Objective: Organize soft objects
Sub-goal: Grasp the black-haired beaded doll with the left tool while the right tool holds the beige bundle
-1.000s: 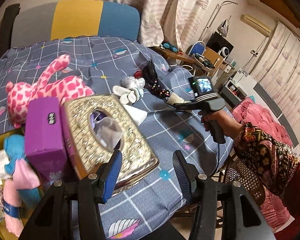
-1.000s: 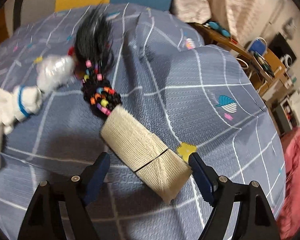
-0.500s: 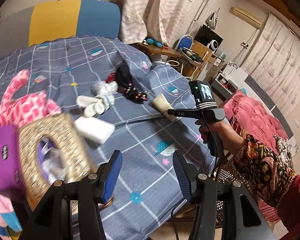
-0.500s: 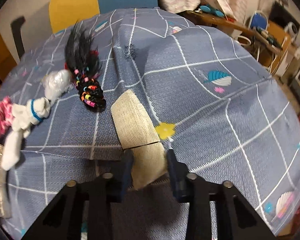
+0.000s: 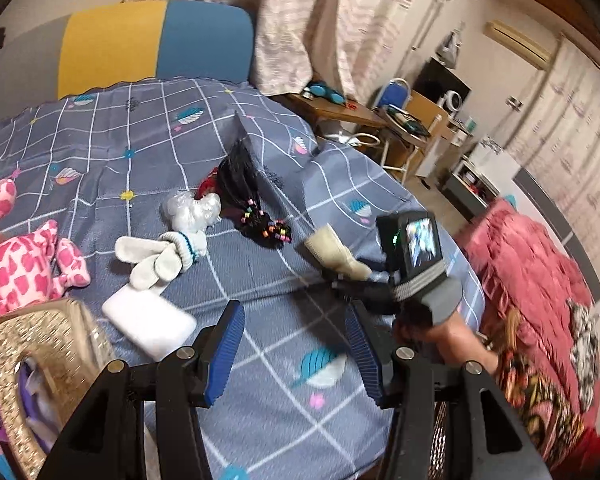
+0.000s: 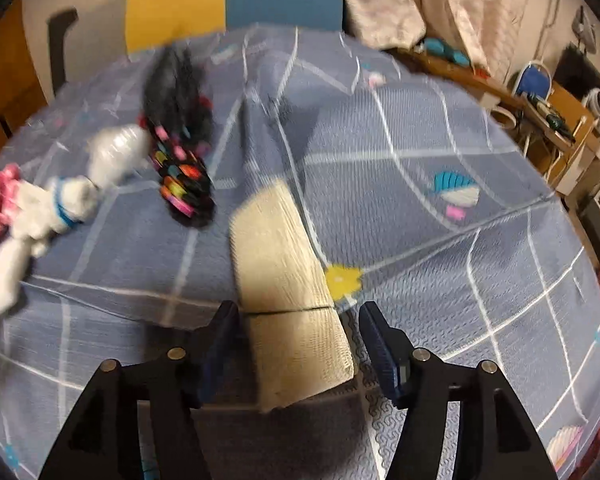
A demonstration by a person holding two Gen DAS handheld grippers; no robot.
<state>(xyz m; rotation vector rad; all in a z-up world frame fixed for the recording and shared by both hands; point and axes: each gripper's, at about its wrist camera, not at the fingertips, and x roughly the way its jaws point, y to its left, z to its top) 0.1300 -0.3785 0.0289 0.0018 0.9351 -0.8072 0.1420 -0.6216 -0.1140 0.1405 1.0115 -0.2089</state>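
Note:
A beige folded cloth lies on the blue checked bedspread, its near end between the fingers of my right gripper. The jaws stand open, with gaps on both sides of the cloth. It also shows in the left wrist view, in front of the right gripper's body. My left gripper is open and empty above the bedspread. White socks, a black beaded wig, a white fluffy toy and a pink spotted plush lie further left.
A white flat pack lies near a gold tissue box at the left edge. A yellow and blue chair stands behind the bed. A pink quilt and a cluttered wooden desk are on the right.
My right gripper was shut on the cloth half a second ago and has opened around it. My left gripper has swung right, away from the gold tissue box.

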